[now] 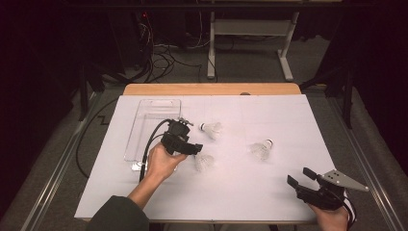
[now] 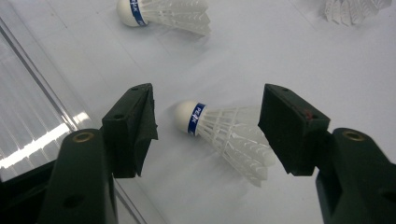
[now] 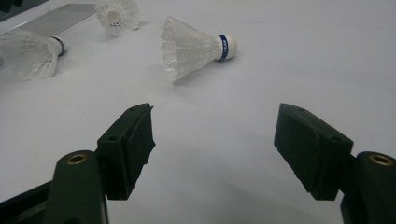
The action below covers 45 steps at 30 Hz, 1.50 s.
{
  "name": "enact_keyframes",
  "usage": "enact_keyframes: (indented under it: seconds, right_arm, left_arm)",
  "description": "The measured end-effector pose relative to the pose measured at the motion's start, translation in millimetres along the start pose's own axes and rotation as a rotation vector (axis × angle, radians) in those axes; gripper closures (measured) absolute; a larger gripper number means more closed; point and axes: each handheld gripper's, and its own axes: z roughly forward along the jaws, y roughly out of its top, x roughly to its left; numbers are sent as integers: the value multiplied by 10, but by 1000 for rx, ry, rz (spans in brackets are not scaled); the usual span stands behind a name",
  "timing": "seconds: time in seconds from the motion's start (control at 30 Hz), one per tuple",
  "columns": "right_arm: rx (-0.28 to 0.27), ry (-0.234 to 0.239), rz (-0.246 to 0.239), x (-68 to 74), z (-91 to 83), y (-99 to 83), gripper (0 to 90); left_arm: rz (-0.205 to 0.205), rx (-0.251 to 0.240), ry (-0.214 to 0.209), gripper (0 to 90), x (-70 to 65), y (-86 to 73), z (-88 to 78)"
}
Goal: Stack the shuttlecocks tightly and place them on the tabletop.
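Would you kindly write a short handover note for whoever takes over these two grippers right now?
Left gripper: open, jaws either side of the nearest shuttlecock, which lies on its side on the white table; pads not pressing it.
Right gripper: open, holding nothing, at the table's near right corner.
Things: two more shuttlecocks lie loose, the far shuttlecock and the right shuttlecock. The clear tray sits at the left with no shuttlecock visible in it.
Done: nothing moved into the tray, by the look of it.
Left: probably close on the nearest one, then likely collect all three.
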Motion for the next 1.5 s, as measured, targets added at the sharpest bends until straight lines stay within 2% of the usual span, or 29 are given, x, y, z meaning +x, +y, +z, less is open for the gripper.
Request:
enact_keyframes:
  seconds: [0.87, 1.1, 1.5]
  right_arm:
    - [2, 3, -4, 4, 1, 0, 288]
    - [1, 3, -8, 6, 3, 1, 289]
    - [1, 5, -5, 4, 5, 1, 288]
  left_arm:
    - [3, -1, -36, 372, -55, -190, -68]
    - [18, -2, -18, 378, -83, -222, -85]
    - [21, -6, -27, 380, -105, -317, -128]
